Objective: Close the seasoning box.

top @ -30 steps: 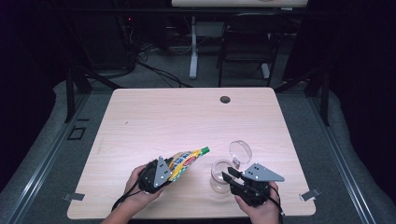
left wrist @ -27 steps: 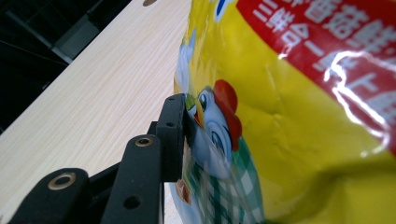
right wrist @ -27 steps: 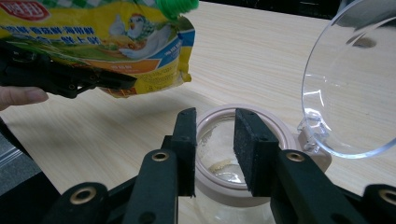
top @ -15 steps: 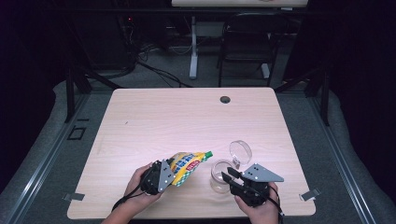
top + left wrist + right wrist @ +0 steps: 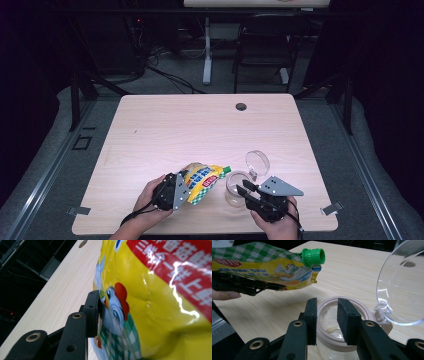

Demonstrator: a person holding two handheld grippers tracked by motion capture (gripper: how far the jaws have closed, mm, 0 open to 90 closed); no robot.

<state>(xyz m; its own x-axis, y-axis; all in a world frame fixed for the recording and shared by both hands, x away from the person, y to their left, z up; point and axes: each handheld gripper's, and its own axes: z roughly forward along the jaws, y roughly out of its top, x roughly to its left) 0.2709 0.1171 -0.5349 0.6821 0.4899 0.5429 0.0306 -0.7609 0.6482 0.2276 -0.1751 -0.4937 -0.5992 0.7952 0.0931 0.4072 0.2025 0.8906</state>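
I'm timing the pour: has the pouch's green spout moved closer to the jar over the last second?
Yes. In the high view the pouch has swung right, bringing its green spout nearer the jar, which stays put below the table's cable hole.

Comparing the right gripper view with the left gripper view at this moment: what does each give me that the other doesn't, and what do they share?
Right gripper view: the right claw sits at the near rim of the open jar, whose clear lid is flipped back. The yellow pouch is held off the table, with the green cap on its spout and the left claw beneath it.
Left gripper view: a close look at the chicken print, with one black jaw pressed against the pouch.
Shared: the pouch and the wooden table.
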